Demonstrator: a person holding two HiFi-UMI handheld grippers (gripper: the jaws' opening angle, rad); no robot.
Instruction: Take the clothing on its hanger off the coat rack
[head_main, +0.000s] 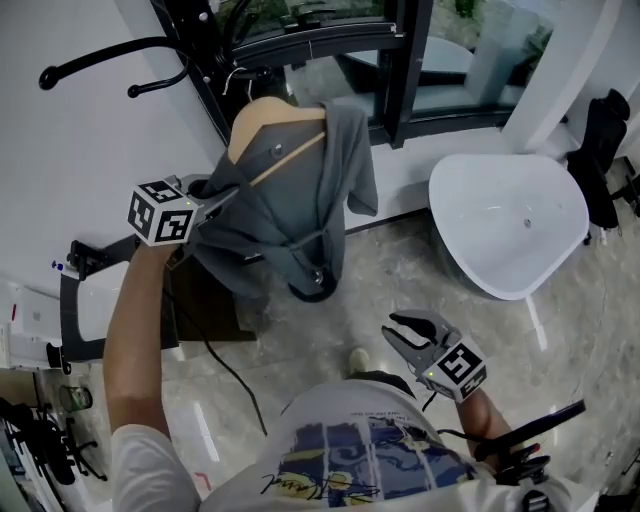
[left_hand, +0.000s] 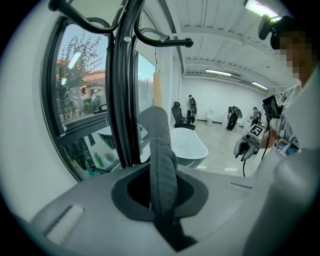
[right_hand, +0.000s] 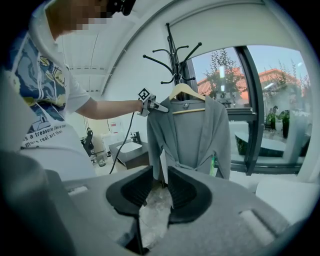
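Observation:
A grey robe (head_main: 300, 200) hangs on a wooden hanger (head_main: 262, 130) from the black coat rack (head_main: 190, 50) by the window. My left gripper (head_main: 205, 190) is shut on the robe's shoulder edge; in the left gripper view a fold of grey cloth (left_hand: 162, 160) runs up between the jaws, with the hanger (left_hand: 157, 90) and the rack pole (left_hand: 122, 85) behind it. My right gripper (head_main: 400, 335) is low, near my chest, and open with nothing in it. In the right gripper view the robe (right_hand: 192, 130), the hanger (right_hand: 186, 92) and the left gripper (right_hand: 159, 106) show ahead.
A white bathtub (head_main: 510, 220) stands to the right of the rack. A dark vanity (head_main: 205, 300) sits behind the robe at the left, with a black cable (head_main: 230, 370) trailing across the marble floor. Black window frames (head_main: 405, 70) rise behind the rack.

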